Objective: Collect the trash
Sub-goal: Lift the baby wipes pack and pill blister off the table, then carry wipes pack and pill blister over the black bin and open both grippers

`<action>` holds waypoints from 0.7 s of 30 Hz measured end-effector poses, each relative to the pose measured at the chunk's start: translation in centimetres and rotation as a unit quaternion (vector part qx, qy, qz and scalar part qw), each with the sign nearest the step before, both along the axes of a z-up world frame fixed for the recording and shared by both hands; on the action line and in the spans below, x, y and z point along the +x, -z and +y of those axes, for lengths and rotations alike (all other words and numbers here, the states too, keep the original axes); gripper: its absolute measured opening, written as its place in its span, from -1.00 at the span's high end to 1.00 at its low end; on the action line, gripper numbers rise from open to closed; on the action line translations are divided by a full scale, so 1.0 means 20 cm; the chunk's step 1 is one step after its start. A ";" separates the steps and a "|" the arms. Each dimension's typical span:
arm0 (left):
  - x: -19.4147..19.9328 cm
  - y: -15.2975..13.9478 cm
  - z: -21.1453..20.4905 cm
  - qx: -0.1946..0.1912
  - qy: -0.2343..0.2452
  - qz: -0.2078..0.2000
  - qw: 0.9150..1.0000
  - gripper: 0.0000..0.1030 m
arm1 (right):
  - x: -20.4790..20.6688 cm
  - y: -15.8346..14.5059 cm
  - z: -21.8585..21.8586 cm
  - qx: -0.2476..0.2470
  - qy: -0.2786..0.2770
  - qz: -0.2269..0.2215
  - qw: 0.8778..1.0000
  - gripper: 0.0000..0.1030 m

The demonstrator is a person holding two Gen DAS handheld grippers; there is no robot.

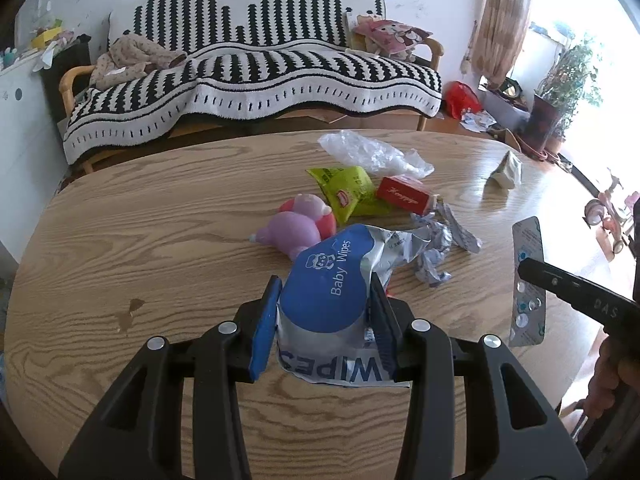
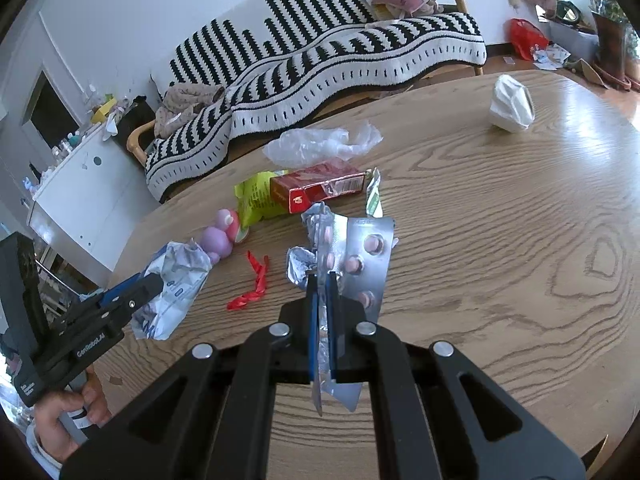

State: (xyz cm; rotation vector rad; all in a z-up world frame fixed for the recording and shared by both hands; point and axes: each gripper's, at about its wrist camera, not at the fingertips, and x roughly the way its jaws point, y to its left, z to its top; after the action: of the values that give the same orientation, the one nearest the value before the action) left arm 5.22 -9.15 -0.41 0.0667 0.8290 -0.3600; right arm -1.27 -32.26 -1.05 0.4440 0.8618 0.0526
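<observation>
My left gripper (image 1: 325,284) is shut on a crumpled blue and silver baby wipes packet (image 1: 328,276), held above the wooden table (image 1: 160,220); it also shows in the right wrist view (image 2: 176,276). My right gripper (image 2: 324,280) is shut on silver pill blister packs (image 2: 360,256) with pink pills, seen edge-on in the left wrist view (image 1: 528,280). On the table lie a clear plastic bag (image 1: 372,152), a green snack wrapper (image 1: 352,192), a red carton (image 1: 404,196), crumpled foil (image 1: 436,248), a red ribbon (image 2: 252,284) and a white crumpled mask (image 2: 512,104).
A pink and purple soft toy (image 1: 300,224) lies mid-table. A sofa with a black and white striped throw (image 1: 256,76) stands behind the table. A white cabinet (image 2: 76,192) is at the left. A potted plant (image 1: 560,92) and red bag (image 1: 460,96) are on the floor at right.
</observation>
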 end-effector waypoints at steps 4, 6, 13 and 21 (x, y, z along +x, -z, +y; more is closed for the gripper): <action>-0.07 -0.03 -0.05 -0.004 0.011 -0.001 1.000 0.19 | -0.08 -0.07 -0.04 -0.010 0.009 -0.014 1.000 0.91; -0.13 -0.05 -0.12 0.000 0.031 -0.004 0.999 0.19 | -0.14 -0.10 -0.08 -0.019 0.019 -0.021 0.999 0.91; -0.39 -0.12 -0.43 0.000 0.103 -0.012 0.995 0.19 | -0.51 -0.21 -0.39 -0.047 0.093 -0.040 0.994 0.91; -0.79 -0.13 -0.93 -0.008 0.215 0.004 0.977 0.19 | -1.03 -0.26 -0.77 -0.055 0.179 -0.039 0.982 0.91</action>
State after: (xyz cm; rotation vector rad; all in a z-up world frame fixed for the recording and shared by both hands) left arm -10.55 -27.65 2.22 0.2311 0.8171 -0.7754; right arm -21.95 -47.71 4.18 0.4849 0.6932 -0.3062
